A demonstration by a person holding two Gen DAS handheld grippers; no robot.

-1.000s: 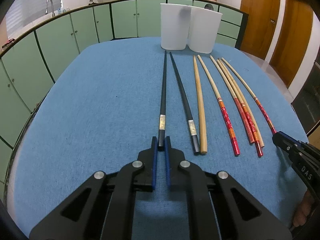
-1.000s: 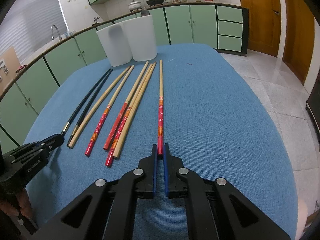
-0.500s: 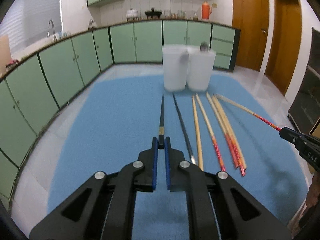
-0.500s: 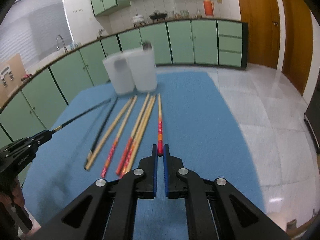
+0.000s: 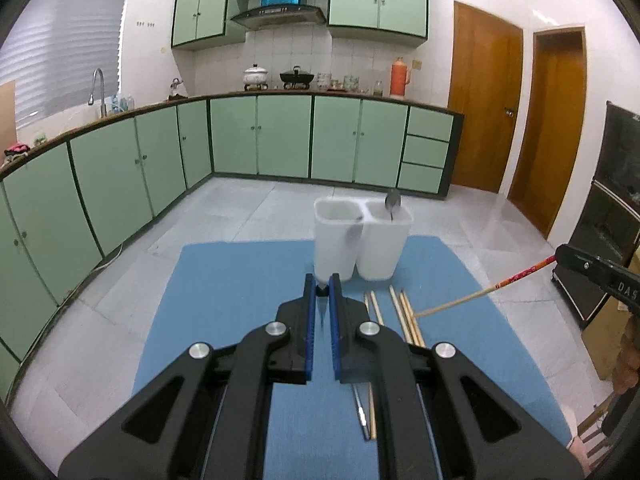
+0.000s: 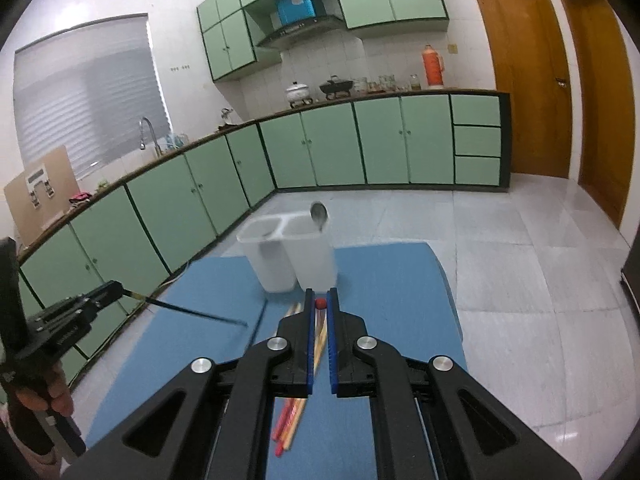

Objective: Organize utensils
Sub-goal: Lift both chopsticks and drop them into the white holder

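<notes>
My left gripper (image 5: pixel 321 286) is shut on a black chopstick (image 6: pixel 192 312), held high above the blue table (image 5: pixel 240 280) with its tip pointing down at the table. My right gripper (image 6: pixel 320 300) is shut on a red-ended wooden chopstick (image 5: pixel 480 291), also lifted and slanting down to the table. Two white holders (image 5: pixel 360 240) stand side by side at the table's far edge; a metal spoon (image 5: pixel 393 203) stands in the right one. Several wooden and red-ended chopsticks (image 5: pixel 404 312) and one black chopstick (image 5: pixel 360 412) lie on the table.
Green cabinets (image 5: pixel 280 140) run along the far and left walls, with tiled floor (image 5: pixel 248 208) between them and the table. Wooden doors (image 5: pixel 484 108) stand at the right. A dark cabinet (image 5: pixel 608 216) stands at the far right.
Both grippers have risen well above the table, each carrying its chopstick. The chopsticks' far ends have swung down and the view has tilted up to the kitchen.
</notes>
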